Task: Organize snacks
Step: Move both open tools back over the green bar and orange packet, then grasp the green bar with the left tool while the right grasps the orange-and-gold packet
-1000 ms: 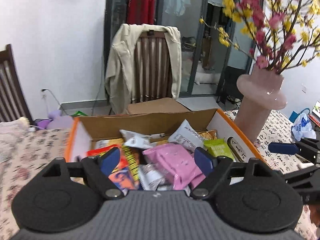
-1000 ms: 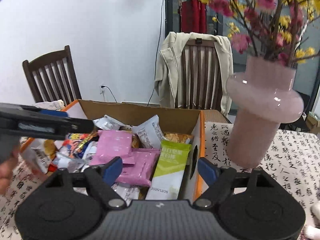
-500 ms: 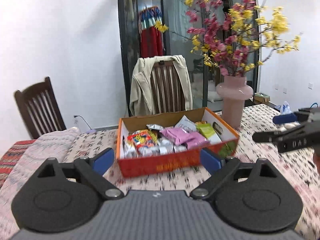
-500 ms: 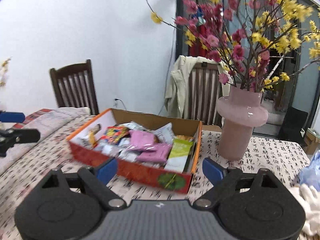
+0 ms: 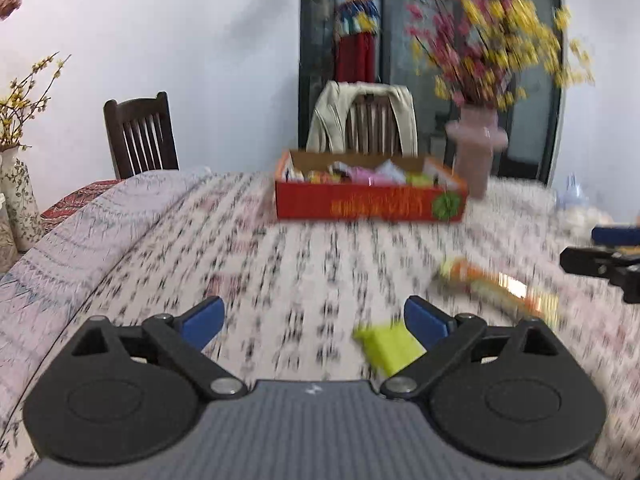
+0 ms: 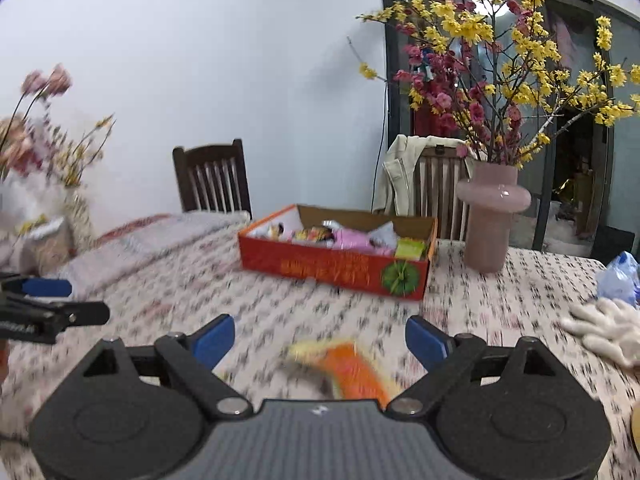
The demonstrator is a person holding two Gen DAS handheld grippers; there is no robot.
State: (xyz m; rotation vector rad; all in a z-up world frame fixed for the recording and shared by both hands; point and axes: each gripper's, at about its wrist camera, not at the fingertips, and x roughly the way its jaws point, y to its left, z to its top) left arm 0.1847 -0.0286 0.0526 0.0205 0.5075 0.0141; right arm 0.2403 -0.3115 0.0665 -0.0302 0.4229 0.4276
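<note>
Snacks fill the red cardboard box [image 5: 370, 200] standing far back on the patterned tablecloth [image 5: 280, 272] beside a pink vase [image 5: 476, 152] in the left wrist view. The left gripper [image 5: 314, 318] has just been opening; its jaws stand wide apart with nothing between them, a blurred green packet [image 5: 386, 344] lying by its right finger and an orange packet [image 5: 500, 286] further right.

In the right wrist view, the right gripper [image 6: 320, 338] also gapes wide and grips nothing, the orange packet [image 6: 352, 372] blurred on the cloth below its jaws. White gloves [image 6: 604, 330] lie at the right.
</note>
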